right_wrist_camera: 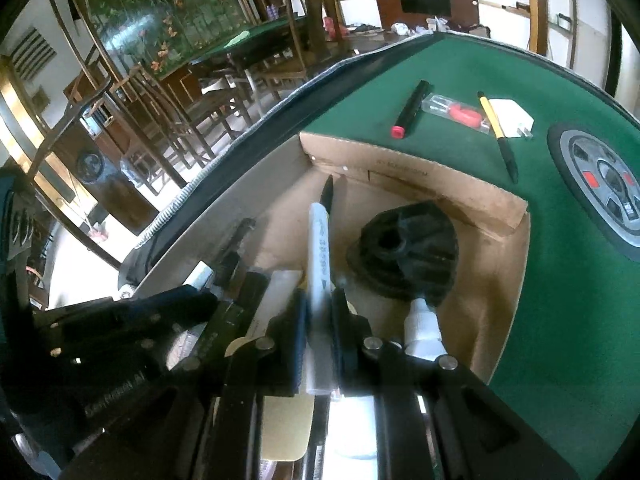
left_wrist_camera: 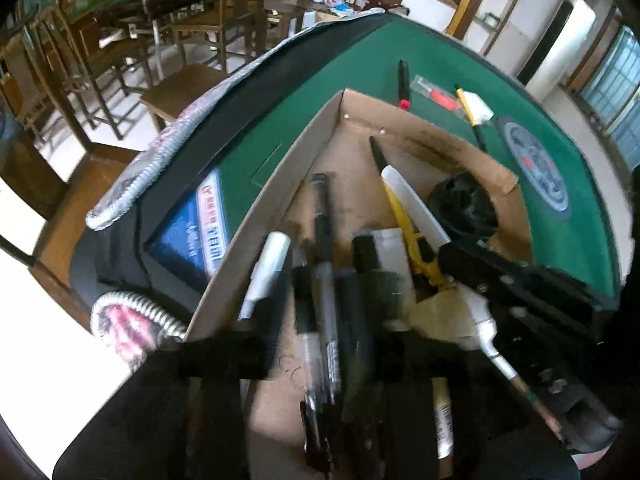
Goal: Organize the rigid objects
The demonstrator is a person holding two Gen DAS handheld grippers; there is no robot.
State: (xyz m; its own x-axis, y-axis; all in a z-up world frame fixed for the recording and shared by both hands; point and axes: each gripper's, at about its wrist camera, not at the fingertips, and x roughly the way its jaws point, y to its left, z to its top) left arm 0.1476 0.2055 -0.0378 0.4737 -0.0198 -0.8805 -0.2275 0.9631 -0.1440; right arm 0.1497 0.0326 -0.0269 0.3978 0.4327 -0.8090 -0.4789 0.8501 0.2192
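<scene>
Here a green felt table (right_wrist_camera: 460, 80) with a dark padded edge carries an open cardboard box (right_wrist_camera: 420, 172), its floor crowded with pens, markers and a black ribbed knob (right_wrist_camera: 408, 248). Beyond the box, on the felt, lie a black pen with a red cap (right_wrist_camera: 408, 112), a clear packet with something red in it (right_wrist_camera: 456, 110), a yellow-and-black pen (right_wrist_camera: 498, 136) and a white plug (right_wrist_camera: 514, 118). The right gripper (right_wrist_camera: 320, 344) is clamped on a white pen (right_wrist_camera: 319, 240), held over the box. The left gripper (left_wrist_camera: 320, 344) hangs over the pens in the box, fingers apart and holding nothing. Behind stand wooden chairs (right_wrist_camera: 192, 120), a flower-painted screen (right_wrist_camera: 168, 12) and pale floor tiles.
</scene>
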